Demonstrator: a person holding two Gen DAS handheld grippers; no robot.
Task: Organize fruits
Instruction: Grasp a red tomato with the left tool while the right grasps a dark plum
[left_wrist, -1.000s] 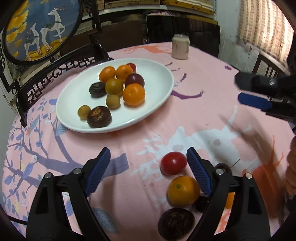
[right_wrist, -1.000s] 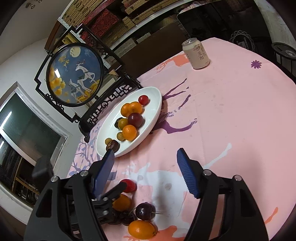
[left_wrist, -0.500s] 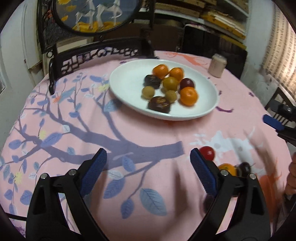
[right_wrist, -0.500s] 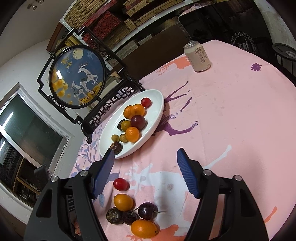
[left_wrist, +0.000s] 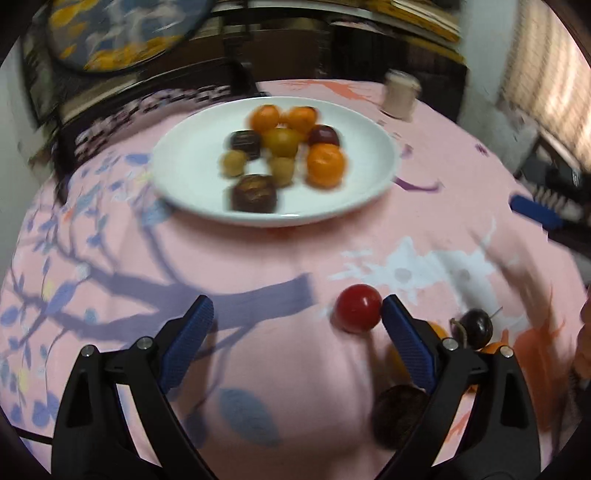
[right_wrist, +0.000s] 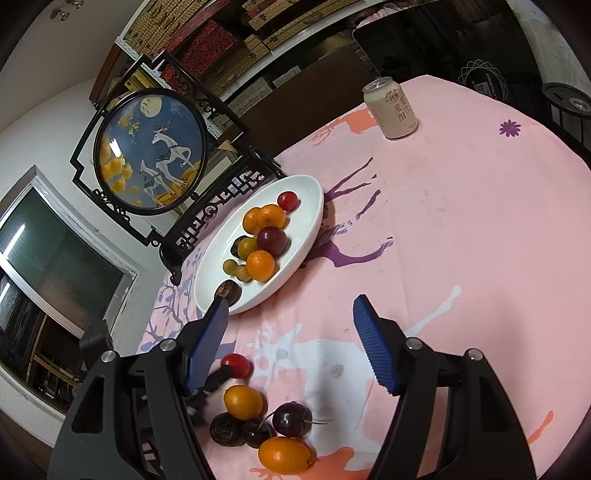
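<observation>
Left gripper (left_wrist: 295, 317) fingers spread wide, empty; right gripper (right_wrist: 290, 321) half-open, empty.

A lived-in home was shown — a round table (right_wrist: 461, 221) was covered by a pink printed cloth. A framed deer screen (right_wrist: 147, 151) and stacked shelves (right_wrist: 236, 48) were seen behind.

Loose fruits (right_wrist: 255, 424) lie clustered near the fruit-filled white plate (right_wrist: 310, 221).

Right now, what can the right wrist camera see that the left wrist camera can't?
Only the right wrist view shows the small red tomato at the plate's far end and the window. Only the left wrist view shows the striped blind. Both show the white plate, the can and the loose red tomato.
</observation>
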